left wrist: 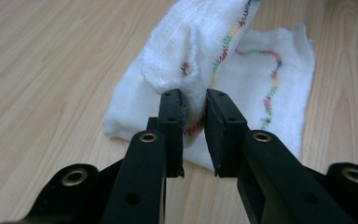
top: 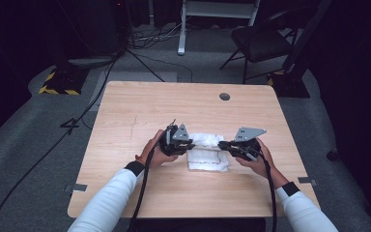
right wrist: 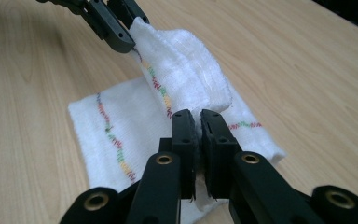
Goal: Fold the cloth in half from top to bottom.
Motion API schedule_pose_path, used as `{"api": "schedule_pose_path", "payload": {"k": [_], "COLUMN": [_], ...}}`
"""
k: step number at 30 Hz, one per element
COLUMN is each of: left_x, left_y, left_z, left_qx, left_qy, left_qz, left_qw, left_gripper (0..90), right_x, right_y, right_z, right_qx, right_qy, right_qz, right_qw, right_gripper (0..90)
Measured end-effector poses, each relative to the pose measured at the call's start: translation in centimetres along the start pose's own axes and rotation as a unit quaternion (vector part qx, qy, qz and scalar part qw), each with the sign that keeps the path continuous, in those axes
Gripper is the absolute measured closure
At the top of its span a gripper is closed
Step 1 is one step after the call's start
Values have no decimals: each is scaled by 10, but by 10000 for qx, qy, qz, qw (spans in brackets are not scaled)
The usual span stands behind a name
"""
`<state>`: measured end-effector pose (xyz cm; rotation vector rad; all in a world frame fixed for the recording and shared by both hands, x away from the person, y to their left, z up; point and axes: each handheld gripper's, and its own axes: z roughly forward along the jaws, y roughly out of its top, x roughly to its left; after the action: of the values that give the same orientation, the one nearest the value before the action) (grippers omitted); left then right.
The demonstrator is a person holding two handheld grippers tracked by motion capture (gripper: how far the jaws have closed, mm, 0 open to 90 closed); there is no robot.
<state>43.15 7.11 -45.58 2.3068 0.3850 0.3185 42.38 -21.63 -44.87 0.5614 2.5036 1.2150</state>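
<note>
Left hand-held gripper (left wrist: 195,135): jaws nearly closed, pinching a raised fold of the cloth (left wrist: 196,51) between the pads.
Right hand-held gripper (right wrist: 198,140): jaws almost together, clamped on the opposite end of the same fold; the left hand-held gripper shows beyond it, holding the far corner.
Cloth: white, with a multicoloured stitched line, lying mid tabletop (top: 140,106) just in front of the person; the lower layer rests flat, the top layer is lifted into a ridge between both grips.
Handling: judged light, soft and limp; it sags wherever unsupported and will not slip easily from the pads.
Where to hold: at the corners or hem, pinching through both layers so the edge stays straight.
</note>
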Motion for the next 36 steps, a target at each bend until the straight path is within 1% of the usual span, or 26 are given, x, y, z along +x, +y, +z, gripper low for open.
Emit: {"api": "schedule_pose_path", "payload": {"k": [1, 2, 4, 5, 7, 9, 12, 15, 23, 25, 27, 28, 29, 31, 33, 36], "left_x": [-2, -4, -8, -9, -14, -17, -20, -24, -30, -31, -33, -35, -36, -39, -42, -44], "left_y": [-1, -3, -5, -5, -6, -8, -11, -13, -19, -21, -22, -22, -22, -23, -23, -23], "left_z": [0, 1, 2, 3, 4, 6, 8, 8, 8, 6, 5, 4, 4, 4, 3, 2], "left_qx": [50, 80, 142, 171, 281, 341, 379, 457, 547, 516, 480, 475, 471, 480, 483, 464], "left_qy": [-21, -26, -38, -87, -104, -128, -188, -192, -178, -166, -199, -204, -229, -310, -371, -373], "left_qz": [9, 60, 66, 137, 219, 264, 264, 300, 284, 272, 242, 266, 300, 303, 327, 366], "left_qw": [10000, 9999, 9999, 9997, 9993, 9990, 9988, 9983, 9979, 9982, 9984, 9983, 9982, 9979, 9976, 9976], "left_gripper": [776, 780, 780, 813, 815, 818, 831, 835, 842, 837, 832, 833, 845, 848, 847, 828], "right_x": [1, 4, 5, 6, 9, 11, 14, 17, 21, 22, 23, 23, 24, 24, 24, 25], "right_y": [-2, -4, -6, -7, -9, -13, -18, -21, -31, -34, -37, -38, -39, -40, -41, -41], "right_z": [0, 0, 0, 0, -1, 0, -1, -3, -10, -11, -12, -12, -12, -12, -13, -15], "right_qx": [35, 59, 73, 84, 100, 131, 191, 213, 277, 314, 333, 354, 369, 400, 367, 339], "right_qy": [-6, 50, 69, 82, 140, 162, 194, 193, 245, 247, 255, 262, 259, 265, 255, 215], "right_qz": [-5, -1, -17, -20, -15, -22, -29, -27, -40, -32, -35, -14, -47, -26, -28, -7], "right_qw": [10000, 10000, 9999, 9999, 9999, 9998, 9996, 9996, 9993, 9992, 9991, 9990, 9990, 9988, 9990, 9992], "right_gripper": [846, 846, 845, 846, 844, 843, 840, 835, 838, 844, 848, 848, 850, 849, 841, 822]}}
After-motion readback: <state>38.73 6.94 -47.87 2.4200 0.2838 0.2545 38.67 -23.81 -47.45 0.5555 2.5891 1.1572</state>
